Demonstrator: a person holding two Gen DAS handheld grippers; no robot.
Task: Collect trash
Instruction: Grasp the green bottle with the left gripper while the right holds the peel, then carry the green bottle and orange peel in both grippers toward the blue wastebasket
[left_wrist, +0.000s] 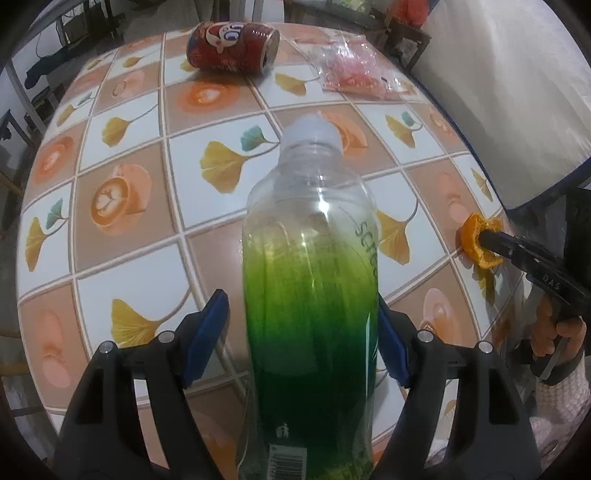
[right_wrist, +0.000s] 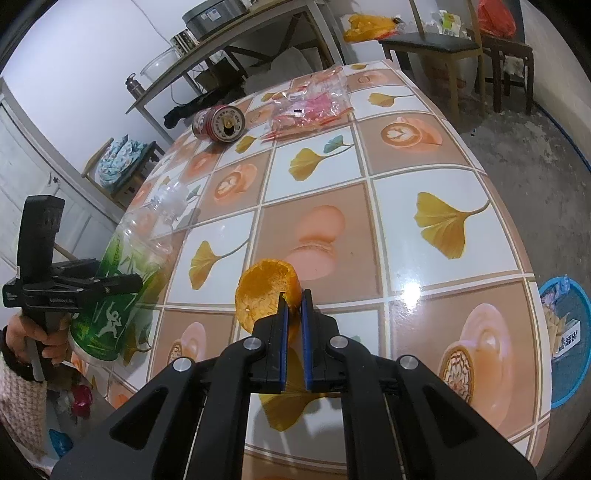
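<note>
The left gripper (left_wrist: 301, 341) stands apart around the green-labelled plastic bottle (left_wrist: 310, 280), whose long axis runs forward between the pads, near the table's edge; the right gripper (right_wrist: 294, 310) pinches the orange peel (right_wrist: 267, 291) alongside.

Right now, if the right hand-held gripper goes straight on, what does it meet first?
Beyond the orange peel it grips, probably the bare table; depth is unclear, and the can lies off to the left.
</note>
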